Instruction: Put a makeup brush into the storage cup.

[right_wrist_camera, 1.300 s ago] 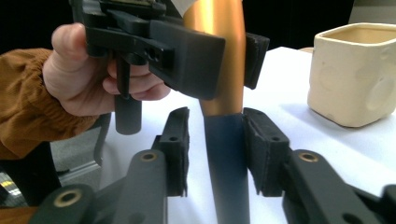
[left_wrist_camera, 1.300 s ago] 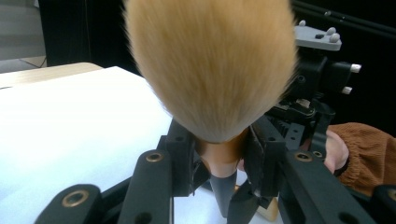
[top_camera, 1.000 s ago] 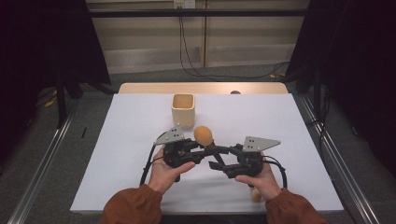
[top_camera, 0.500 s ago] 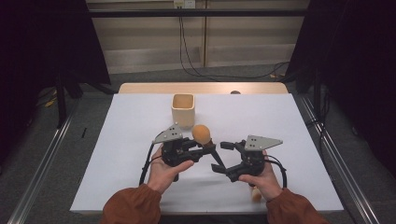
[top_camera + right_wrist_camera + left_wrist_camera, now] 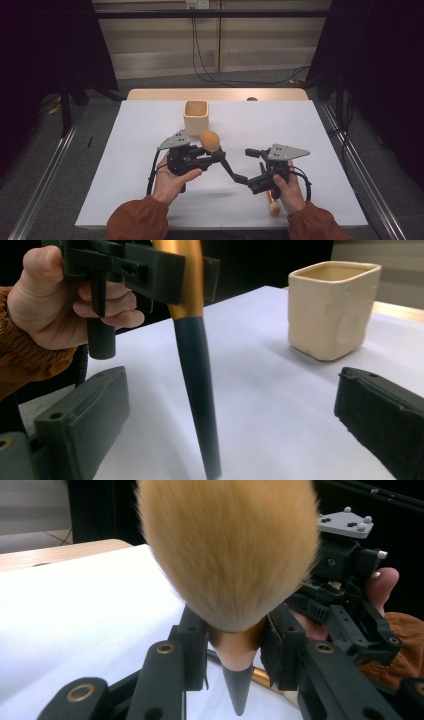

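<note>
White paper covers the table (image 5: 125, 165) on which we work, with dark curtains to either side and cables hanging down the far wall. Near the far edge stands a cream cup (image 5: 195, 117), square-sided, upright and empty as far as we can see.

Our left gripper (image 5: 212, 156) has the brush (image 5: 211, 141) — its jaws are clamped on the gold ferrule just under the orange bristles. From there the dark handle slopes down and toward our right hand, its tip low over the paper. Looking along the left gripper, we see the bristle head rise straight above the pads, which press the ferrule from both sides.

Our right gripper (image 5: 250, 167) has just been opening. A second ago it sat closer in against the brush; now its jaws stand wide apart, and the handle (image 5: 197, 385) passes between the two pads (image 5: 85, 415), touching neither. So the hand-over looks done, in our judgement: the brush hangs from the left gripper alone.

A second, slimmer brush (image 5: 273, 206) lies on the paper by our right hand, partly hidden under it.

What is left, as we read it, is to carry the held brush to the cup — just beyond the left gripper — and stand it inside.
</note>
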### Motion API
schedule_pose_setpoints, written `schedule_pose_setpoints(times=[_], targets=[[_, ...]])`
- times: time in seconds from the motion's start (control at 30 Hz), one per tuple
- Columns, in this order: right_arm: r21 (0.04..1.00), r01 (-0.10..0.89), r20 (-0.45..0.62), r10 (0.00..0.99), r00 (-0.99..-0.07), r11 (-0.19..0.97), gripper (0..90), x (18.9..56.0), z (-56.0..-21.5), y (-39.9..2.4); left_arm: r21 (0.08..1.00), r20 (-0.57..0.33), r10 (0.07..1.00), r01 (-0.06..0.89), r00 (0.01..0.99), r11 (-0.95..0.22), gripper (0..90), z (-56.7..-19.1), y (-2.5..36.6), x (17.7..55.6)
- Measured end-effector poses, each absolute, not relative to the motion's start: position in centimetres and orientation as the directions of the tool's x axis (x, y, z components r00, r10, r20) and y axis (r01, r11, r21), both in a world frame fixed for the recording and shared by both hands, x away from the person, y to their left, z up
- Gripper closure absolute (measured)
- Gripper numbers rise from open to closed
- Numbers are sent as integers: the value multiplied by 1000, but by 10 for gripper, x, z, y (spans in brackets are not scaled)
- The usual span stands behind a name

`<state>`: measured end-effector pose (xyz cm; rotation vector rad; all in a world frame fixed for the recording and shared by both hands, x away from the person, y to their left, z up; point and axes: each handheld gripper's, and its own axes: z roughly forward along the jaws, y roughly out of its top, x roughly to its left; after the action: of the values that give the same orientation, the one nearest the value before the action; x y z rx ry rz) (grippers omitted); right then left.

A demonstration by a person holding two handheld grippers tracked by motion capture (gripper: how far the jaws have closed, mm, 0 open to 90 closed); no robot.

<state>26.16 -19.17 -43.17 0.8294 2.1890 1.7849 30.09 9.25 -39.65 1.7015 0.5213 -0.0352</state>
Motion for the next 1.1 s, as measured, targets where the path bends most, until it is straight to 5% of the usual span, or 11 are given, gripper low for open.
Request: schedule_pose_setpoints(times=[0.23, 1.1], targets=[[951, 294, 171, 621, -765, 100, 29, 259, -432, -202, 927, -299, 333, 355, 894, -122, 663, -392, 100, 302], [963, 261, 144, 686, -713, 69, 28, 240, -442, -230, 897, -262, 391, 372, 882, -238, 663, -380, 122, 316]])
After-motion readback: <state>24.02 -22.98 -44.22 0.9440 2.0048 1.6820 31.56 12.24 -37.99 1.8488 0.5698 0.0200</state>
